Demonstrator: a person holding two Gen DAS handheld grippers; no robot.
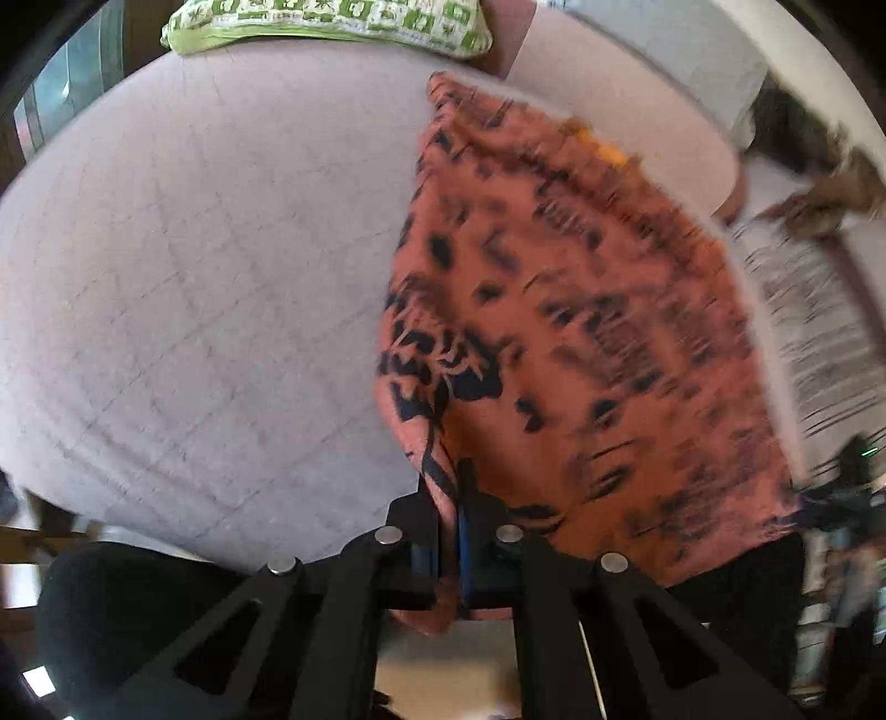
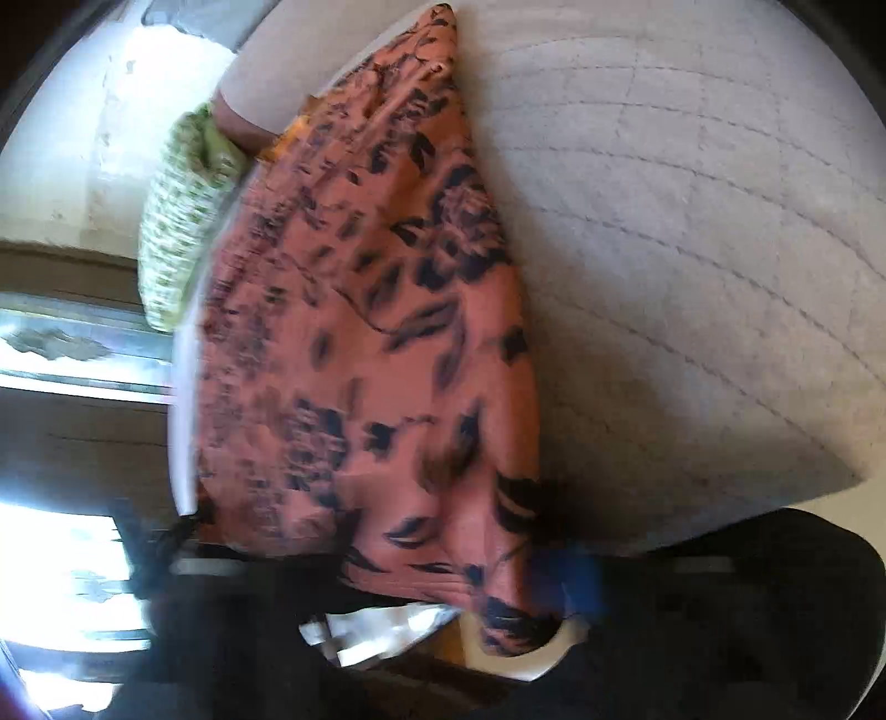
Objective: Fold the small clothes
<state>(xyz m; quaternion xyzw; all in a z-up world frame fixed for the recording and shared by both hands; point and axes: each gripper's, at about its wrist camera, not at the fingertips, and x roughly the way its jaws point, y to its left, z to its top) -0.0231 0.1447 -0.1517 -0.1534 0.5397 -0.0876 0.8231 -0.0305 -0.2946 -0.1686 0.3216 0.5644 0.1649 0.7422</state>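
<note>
Left wrist view first: my left gripper is clamped right down on a bunched edge of the orange garment with the black flower print. The cloth runs up between the blue pads and a little tail of it pokes out below them. From there the garment spreads away across the right half of the pale grey quilted mattress, with its far tip up near the mattress's far edge. Everything's kinda motion-blurred. At the top sits a green and white patterned pillow, and off to the right there's a grey striped cloth, well blurred.

Right wrist view: my right gripper is pressed together on another edge of the same garment, down at the near corner. It's super smeared, I can only make out one blue pad just right of the fabric, with the cloth bunched against it. The garment stretches up and away to a point near the top of the frame, lying along the left side of the mattress, and the green pillow peeks out behind its left edge.
</note>
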